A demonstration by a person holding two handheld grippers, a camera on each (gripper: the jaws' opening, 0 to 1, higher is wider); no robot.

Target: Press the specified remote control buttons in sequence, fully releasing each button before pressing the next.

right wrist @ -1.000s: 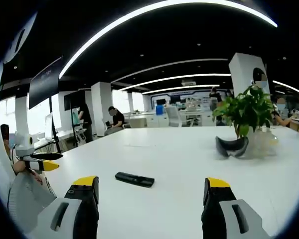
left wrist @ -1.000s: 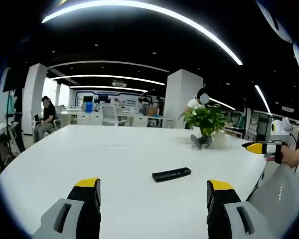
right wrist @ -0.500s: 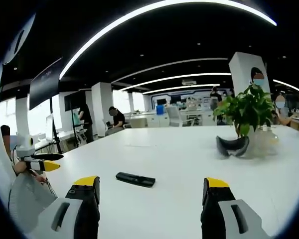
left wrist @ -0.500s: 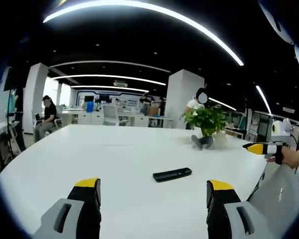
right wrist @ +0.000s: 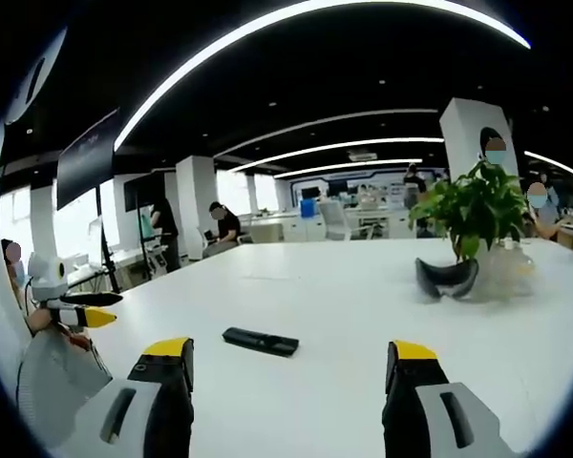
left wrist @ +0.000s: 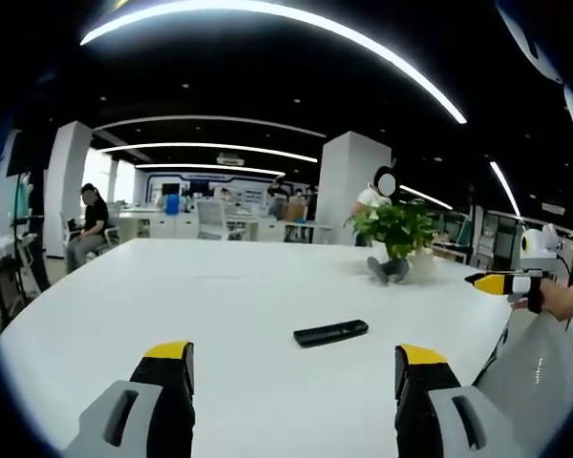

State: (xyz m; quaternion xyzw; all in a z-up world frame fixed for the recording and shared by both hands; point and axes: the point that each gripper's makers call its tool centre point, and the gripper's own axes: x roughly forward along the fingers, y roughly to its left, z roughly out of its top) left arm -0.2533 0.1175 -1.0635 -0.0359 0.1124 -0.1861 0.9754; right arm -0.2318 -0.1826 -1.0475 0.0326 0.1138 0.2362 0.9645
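Observation:
A slim black remote control [left wrist: 330, 333] lies flat on the white table [left wrist: 220, 296], a short way ahead of my left gripper [left wrist: 294, 367]. That gripper's yellow-tipped jaws stand wide apart with nothing between them. In the right gripper view the same remote control [right wrist: 259, 341] lies ahead and slightly left of my right gripper [right wrist: 289, 367], which is also open and empty. Both grippers hover above the table, clear of the remote. The right gripper [left wrist: 501, 282] shows at the right edge of the left gripper view. The left gripper [right wrist: 81, 317] shows at the left edge of the right gripper view.
A potted green plant [right wrist: 473, 205] stands far across the table with a dark curved object [right wrist: 446, 277] beside it. The same plant [left wrist: 396, 229] appears in the left gripper view. People sit at desks [left wrist: 91, 224] in the office behind. A person's grey sleeve [left wrist: 535, 367] is at right.

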